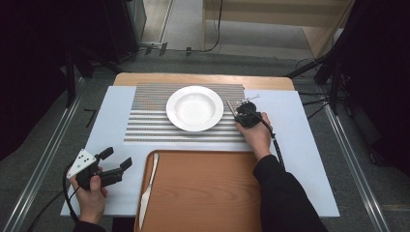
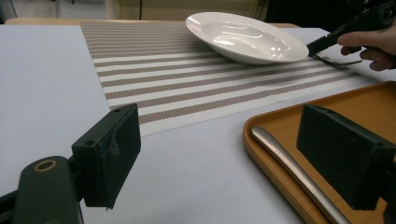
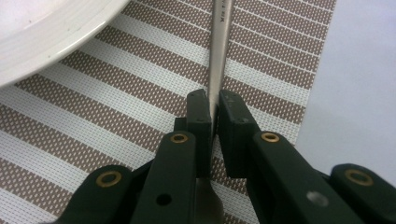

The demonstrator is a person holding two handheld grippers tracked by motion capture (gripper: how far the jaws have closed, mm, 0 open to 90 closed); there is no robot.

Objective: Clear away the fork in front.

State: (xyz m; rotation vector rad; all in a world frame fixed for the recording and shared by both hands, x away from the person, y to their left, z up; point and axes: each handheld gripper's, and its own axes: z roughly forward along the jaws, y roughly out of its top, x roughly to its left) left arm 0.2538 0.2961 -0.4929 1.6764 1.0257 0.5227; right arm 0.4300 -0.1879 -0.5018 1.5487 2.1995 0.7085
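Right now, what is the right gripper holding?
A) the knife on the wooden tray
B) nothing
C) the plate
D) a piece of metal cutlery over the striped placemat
D: the right gripper is shut on a thin metal cutlery handle above the striped placemat, beside the plate.

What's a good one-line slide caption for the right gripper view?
Right gripper clamps a metal utensil handle over the striped placemat, beside the white plate.

Plate (image 1: 195, 108) mid-mat; free room L of tray (image 1: 203, 193).
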